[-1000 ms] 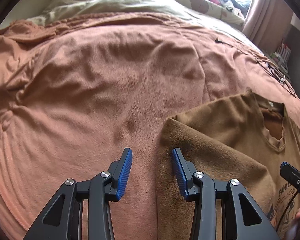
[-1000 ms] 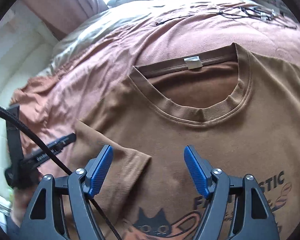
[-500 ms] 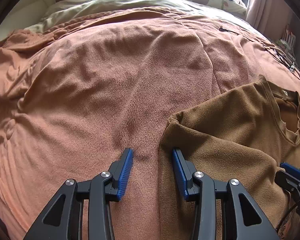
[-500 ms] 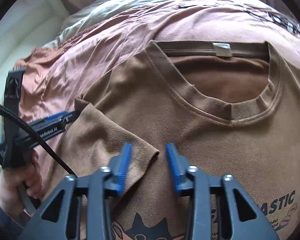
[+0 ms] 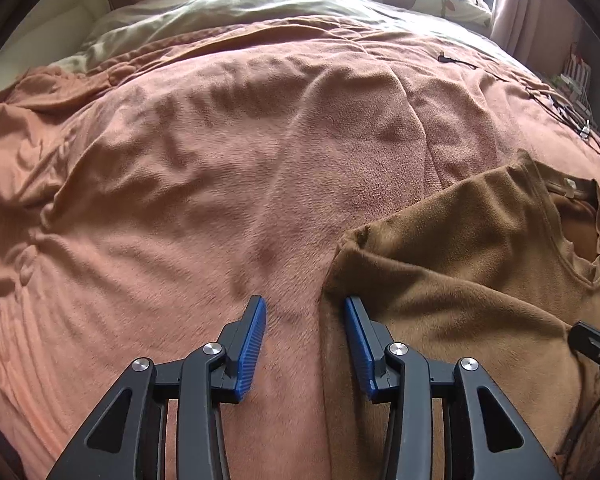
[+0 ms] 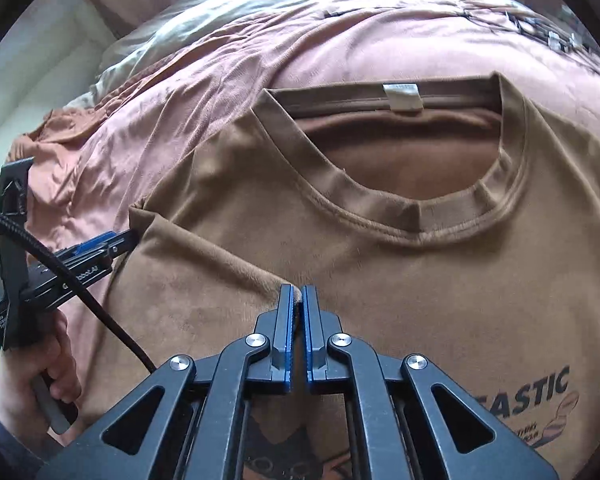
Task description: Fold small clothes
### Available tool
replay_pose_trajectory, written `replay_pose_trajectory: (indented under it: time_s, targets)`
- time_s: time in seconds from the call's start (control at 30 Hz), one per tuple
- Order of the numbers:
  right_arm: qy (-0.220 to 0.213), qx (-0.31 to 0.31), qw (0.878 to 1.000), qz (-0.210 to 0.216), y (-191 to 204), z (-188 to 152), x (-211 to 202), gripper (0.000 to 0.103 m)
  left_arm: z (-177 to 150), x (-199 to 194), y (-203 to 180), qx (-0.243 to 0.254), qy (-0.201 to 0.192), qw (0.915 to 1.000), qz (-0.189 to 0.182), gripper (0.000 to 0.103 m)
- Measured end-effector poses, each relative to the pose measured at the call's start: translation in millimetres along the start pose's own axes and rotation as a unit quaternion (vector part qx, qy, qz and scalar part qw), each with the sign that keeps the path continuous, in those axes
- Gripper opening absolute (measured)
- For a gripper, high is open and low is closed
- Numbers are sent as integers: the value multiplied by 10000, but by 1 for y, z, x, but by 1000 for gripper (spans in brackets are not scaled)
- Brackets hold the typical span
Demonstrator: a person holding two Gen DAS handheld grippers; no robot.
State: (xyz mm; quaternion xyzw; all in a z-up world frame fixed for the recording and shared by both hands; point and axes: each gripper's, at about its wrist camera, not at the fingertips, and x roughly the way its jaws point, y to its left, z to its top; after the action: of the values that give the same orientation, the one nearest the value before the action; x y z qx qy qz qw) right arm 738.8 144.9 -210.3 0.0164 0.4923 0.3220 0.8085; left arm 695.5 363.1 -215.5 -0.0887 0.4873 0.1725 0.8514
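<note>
- Two tongs work one brown T-shirt (image 6: 440, 280), which lies print-up on the pink blanket (image 5: 220, 160) of a bed, toward the near right part as the left wrist view shows it.
- The right tongs (image 6: 296, 296) have just been closing and now pinch the corner of the folded-in sleeve (image 6: 204, 280); a nub of cloth shows between the blue pads.
- The left tongs (image 5: 304, 328) stand partly open, gripping nothing, astride the shirt's folded side edge (image 5: 328, 280): one pad over the blanket, the other over the cloth.
- The person's left hand (image 6: 40, 368) shows at 8 o'clock in the right wrist view.
- To do this step well, I judge: keep the pinch firm on the sleeve corner, lift little, and draw it flat toward the chest so the fold line stays straight. The left tongs could close on the side edge to hold it from sliding.
- Orientation: in the right wrist view the collar (image 6: 400, 216) and its white label (image 6: 402, 96) point to 12 o'clock, the print toward 6. The long axis runs 12 to 6, away from the person.
</note>
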Motion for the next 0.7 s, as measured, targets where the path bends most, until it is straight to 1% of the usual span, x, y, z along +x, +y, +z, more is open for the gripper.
replay_pose_trajectory:
  time_s: [0.03, 0.07, 0.13, 0.2, 0.3, 0.4, 0.47, 0.5, 0.57, 0.63, 0.7]
  targets:
    - [-33, -6, 10000, 44, 0, -2, -5, 10, -2, -7, 2, 2, -37, 10000, 43, 44]
    - [-43, 23, 9999, 106, -1, -2, -10, 32, -4, -12, 4, 14, -61, 10000, 54, 44]
    - [-127, 144, 9994, 301, -3, -7, -22, 59, -9, -27, 10, -5, -93, 9999, -62, 44]
    - [-173, 134, 9990, 393, -1, -11, -33, 59, -16, -41, 15, -90, -90, 9996, -241, 44]
    - [-103, 264, 9972, 697, 1, -27, -46, 59, -30, -59, 17, -103, -115, 9994, -315, 44]
    - [-87, 351, 9968, 717, 2, -45, -58, 59, -48, -79, 16, -45, -91, 9989, -449, 44]
    - [4, 497, 9940, 969, 4, -57, -65, 58, -60, -91, 14, -17, -82, 9986, -520, 44]
    - [40, 568, 9928, 1049, 4, -63, -67, 56, -63, -95, 14, 0, -81, 9985, -549, 44]
    - [102, 766, 9895, 1221, 4, -75, -70, 46, -74, -105, 13, 30, -95, 9980, -617, 44]
    - [163, 979, 9850, 1413, 1, -81, -71, 41, -85, -114, 10, 96, -64, 9977, -668, 44]
    - [177, 1243, 9814, 1453, -6, -91, -73, 41, -94, -119, 8, 139, -23, 9972, -734, 44]
